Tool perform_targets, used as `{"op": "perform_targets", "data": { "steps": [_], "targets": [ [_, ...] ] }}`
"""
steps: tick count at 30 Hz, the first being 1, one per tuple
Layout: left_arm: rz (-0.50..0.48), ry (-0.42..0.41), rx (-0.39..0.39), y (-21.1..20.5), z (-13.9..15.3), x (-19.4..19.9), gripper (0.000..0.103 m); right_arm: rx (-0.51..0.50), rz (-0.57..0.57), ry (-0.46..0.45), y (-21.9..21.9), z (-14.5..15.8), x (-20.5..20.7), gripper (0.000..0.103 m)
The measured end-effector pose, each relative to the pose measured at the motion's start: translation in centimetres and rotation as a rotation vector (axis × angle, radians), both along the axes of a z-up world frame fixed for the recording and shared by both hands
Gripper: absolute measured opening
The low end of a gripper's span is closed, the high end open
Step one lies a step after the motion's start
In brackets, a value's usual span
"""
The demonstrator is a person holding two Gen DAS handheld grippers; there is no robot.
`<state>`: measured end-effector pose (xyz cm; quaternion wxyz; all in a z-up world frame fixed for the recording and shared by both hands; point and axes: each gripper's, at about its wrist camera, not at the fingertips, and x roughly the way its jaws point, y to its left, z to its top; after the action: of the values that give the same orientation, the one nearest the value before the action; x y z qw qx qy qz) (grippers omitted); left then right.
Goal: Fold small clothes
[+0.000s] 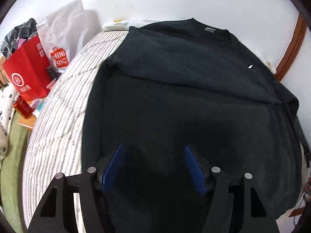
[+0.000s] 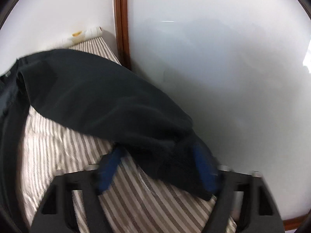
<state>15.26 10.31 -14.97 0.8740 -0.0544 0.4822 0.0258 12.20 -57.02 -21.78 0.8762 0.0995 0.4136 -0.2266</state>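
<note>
Seen from the left wrist view, far left: red paper bag [image 1: 27,68] and white plastic bag [image 1: 62,38] standing on a low stand beside the bed [image 1: 64,104], well clear of the work. Striped bedding left bare along that edge.

Centre: black sweater [image 1: 184,77], the garment to be folded, spread flat on the bed with neck label [image 1: 209,30] at the far end and hem nearest the camera. Laid out this way, probably, so that sleeves can be brought across the body. One sleeve apparently already lying folded across the chest, judging from a diagonal edge running over it.

Low in that view: left hand-held gripper [image 1: 153,151] hovering over the lower body of the sweater, jaws fairly wide, nothing between the blue pads [image 1: 113,167]. Likely placed there to steady the cloth or to take the hem next.

Seen from the right wrist view, blurred: other sleeve [image 2: 97,97] stretching from the shoulder at left down to the cuff [image 2: 180,161]. Right hand-held gripper [image 2: 157,149] straddling that cuff, jaws set partway; cuff bunched against the right-side pad, striped bedding showing beside the other pad. Cannot tell through the blur whether actually pinched. Positioned, by the look of it, for carrying the sleeve inward.

Far right: pale wall [image 2: 213,58] with wooden trim [image 2: 121,19] close by, leaving little room on that side.
</note>
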Motion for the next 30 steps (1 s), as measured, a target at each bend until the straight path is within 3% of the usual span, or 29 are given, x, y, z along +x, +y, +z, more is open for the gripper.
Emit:
{"op": "perform_targets", "data": {
  "steps": [1,3,6,8,14,19,24,30],
  "targets": [
    [0.003,0.001,0.009,0.2,0.0,-0.1,0.064,-0.033,0.005,-0.001,0.2,0.3,0.5,0.023],
    [0.015,0.0,0.05,0.7,0.0,-0.2,0.064,-0.055,0.018,-0.009,0.8,0.9,1.3,0.017],
    [0.035,-0.014,0.129,1.6,-0.3,-0.9,0.064,-0.054,0.038,-0.082,1.5,3.4,1.6,0.015],
    [0.045,-0.008,0.139,2.4,-0.8,-1.0,0.064,-0.074,0.075,-0.13,3.3,5.9,2.3,0.014],
    [0.045,-0.009,0.096,4.7,-1.7,-0.6,0.064,-0.105,0.235,-0.269,11.2,13.6,6.0,0.014],
    [0.043,-0.033,0.034,5.9,-2.2,0.0,0.065,-0.061,0.424,-0.368,19.9,18.2,9.2,0.014],
    [0.018,-0.057,0.034,5.8,-2.4,0.1,0.065,0.0,0.588,-0.415,28.7,19.6,11.5,0.014],
    [0.021,-0.099,0.05,5.7,-2.8,-0.2,0.075,0.086,0.72,-0.379,38.4,17.6,15.3,0.014]
  ]
}}
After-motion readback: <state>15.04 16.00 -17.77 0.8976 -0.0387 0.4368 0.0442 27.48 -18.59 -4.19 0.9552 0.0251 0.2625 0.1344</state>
